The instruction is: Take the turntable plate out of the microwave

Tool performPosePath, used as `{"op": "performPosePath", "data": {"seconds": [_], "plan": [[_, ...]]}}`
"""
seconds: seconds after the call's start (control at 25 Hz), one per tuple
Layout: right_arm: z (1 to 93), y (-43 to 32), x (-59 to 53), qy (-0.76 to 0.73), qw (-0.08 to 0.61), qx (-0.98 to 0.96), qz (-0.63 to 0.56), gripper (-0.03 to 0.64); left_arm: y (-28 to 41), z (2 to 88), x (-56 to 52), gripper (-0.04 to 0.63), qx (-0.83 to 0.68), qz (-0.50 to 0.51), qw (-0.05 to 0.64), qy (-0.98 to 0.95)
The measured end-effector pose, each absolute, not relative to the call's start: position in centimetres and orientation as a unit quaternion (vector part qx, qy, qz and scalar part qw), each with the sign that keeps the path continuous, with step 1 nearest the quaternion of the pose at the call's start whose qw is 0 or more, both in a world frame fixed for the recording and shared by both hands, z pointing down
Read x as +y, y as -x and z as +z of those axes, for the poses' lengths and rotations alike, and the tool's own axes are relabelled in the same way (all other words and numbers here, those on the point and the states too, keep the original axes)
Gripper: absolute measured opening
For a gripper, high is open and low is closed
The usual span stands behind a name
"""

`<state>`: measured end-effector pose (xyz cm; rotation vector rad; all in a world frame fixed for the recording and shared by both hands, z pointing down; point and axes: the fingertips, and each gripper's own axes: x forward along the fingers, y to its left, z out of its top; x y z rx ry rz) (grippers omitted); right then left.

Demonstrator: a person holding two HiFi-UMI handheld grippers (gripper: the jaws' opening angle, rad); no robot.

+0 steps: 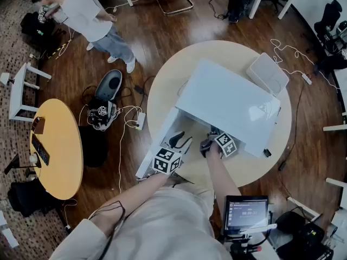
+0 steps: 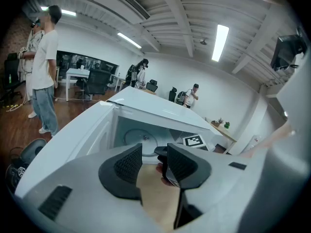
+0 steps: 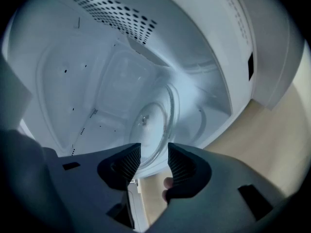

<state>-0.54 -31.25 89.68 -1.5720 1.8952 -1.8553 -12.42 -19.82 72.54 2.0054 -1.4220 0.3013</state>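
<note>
**Reach into the open oven, plate not yet gripped**

Approach is the step in hand. The microwave (image 1: 227, 99) stands on the cream round table (image 1: 162, 85) with its door (image 1: 160, 137) swung out toward seven o'clock in the head view. Both tools are at the mouth of the cavity. The turntable plate (image 3: 153, 123) lies on the cavity floor. In the right gripper view it sits at twelve o'clock of the jaw gap, with its near rim just beyond the tips.

The right gripper (image 3: 154, 152) has its jaws partly apart and nothing between the pads. The left gripper (image 2: 154, 152) is the same, parted and empty. It points at the opening from further out, with the plate (image 2: 138, 137) at eleven o'clock of its tips.

The next move, as I judge it, calls for the right tool to go a little deeper and level its gap with the rim. It can then close on the glass edge and lift the plate off its hub before drawing it out.

Counted: one microwave, one plate, two grippers, and two round tables, the second a yellow table (image 1: 59, 145) at nine o'clock.
</note>
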Motion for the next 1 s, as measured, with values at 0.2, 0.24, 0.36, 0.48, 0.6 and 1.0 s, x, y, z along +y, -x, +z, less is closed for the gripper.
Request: {"op": "performPosePath", "data": {"seconds": [0.2, 0.24, 0.36, 0.48, 0.6, 1.0], "plan": [[90.0, 0.9, -30.3, 0.502, 0.059, 0.584, -0.635, 0.179, 12.3, 72.6, -19.7, 0.144, -0.540, 0.115, 0.326, -0.767], [90.1, 1.0, -30.2, 0.501, 0.066, 0.578, -0.641, 0.179, 12.3, 72.5, -19.7, 0.144, -0.540, 0.115, 0.326, -0.767], [90.2, 1.1, -30.2, 0.496, 0.081, 0.569, -0.652, 0.179, 12.4, 72.4, -19.7, 0.144, -0.542, 0.116, 0.323, -0.767], [90.2, 1.4, -30.3, 0.485, 0.103, 0.555, -0.668, 0.179, 12.5, 72.3, -19.5, 0.144, -0.544, 0.116, 0.322, -0.766], [90.4, 1.5, -30.6, 0.474, 0.123, 0.544, -0.681, 0.179, 12.5, 72.1, -19.2, 0.144, -0.546, 0.117, 0.321, -0.765], [90.7, 1.4, -31.1, 0.492, 0.122, 0.528, -0.682, 0.121, 13.6, 71.6, -18.0, 0.144, -0.557, 0.120, 0.317, -0.759]]}}
